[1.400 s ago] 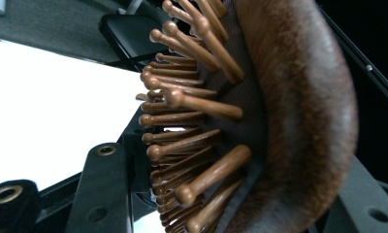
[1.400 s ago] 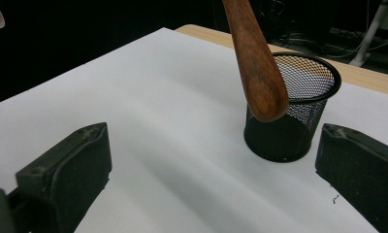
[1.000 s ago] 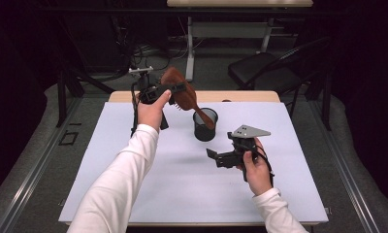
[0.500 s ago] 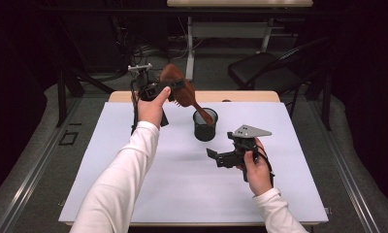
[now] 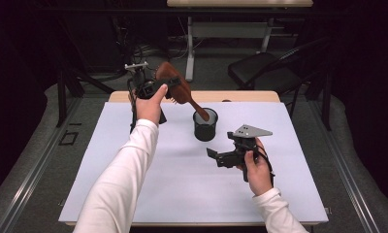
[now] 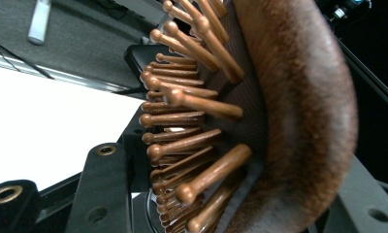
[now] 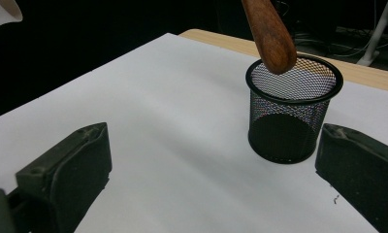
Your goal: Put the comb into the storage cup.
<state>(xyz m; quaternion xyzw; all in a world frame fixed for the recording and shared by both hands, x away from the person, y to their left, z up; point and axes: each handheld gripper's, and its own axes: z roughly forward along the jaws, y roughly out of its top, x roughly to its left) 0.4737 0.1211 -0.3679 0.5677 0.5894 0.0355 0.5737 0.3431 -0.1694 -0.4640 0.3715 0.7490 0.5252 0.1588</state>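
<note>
- We see a white worktop (image 5: 182, 194) laid over a pale wooden edge, bare but for a black mesh cup (image 5: 204, 124) standing upright near its far middle.
- Around it the room is dark: grey floor, cables, a black chair (image 5: 260, 73) and a second table's legs behind.
- Our left tool (image 5: 146, 90) is clamped on the head of a wooden hairbrush (image 5: 175, 86), whose handle tip hangs at the cup's rim.
- Our right tool (image 5: 216, 156) hovers low, jaws wide apart and holding nothing, facing the cup.

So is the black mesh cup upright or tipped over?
Upright: the mesh cup stands on its base on the table, rim up, hairbrush handle tip at its mouth.
</note>
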